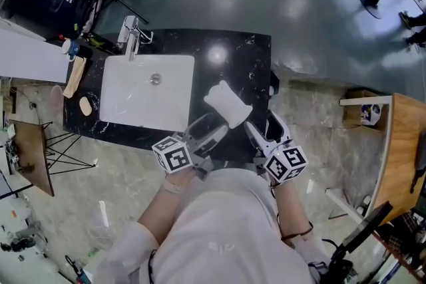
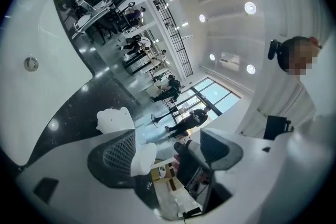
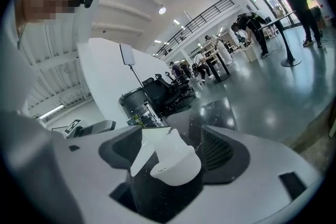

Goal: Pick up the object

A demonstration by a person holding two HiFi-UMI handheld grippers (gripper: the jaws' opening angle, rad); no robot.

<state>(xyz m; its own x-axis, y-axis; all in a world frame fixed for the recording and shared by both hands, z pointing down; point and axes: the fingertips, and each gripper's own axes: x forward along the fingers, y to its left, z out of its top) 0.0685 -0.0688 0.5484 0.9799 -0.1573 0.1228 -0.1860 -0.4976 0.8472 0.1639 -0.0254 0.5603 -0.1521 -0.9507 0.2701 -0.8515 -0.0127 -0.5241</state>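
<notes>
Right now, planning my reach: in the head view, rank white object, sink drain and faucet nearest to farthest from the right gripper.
1. white object, in the right gripper
2. sink drain, to the left
3. faucet, behind the sink, farthest

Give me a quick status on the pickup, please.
Right tool shut on object. Left tool open alongside. Object over counter, right of sink. Nothing in the way.
</notes>
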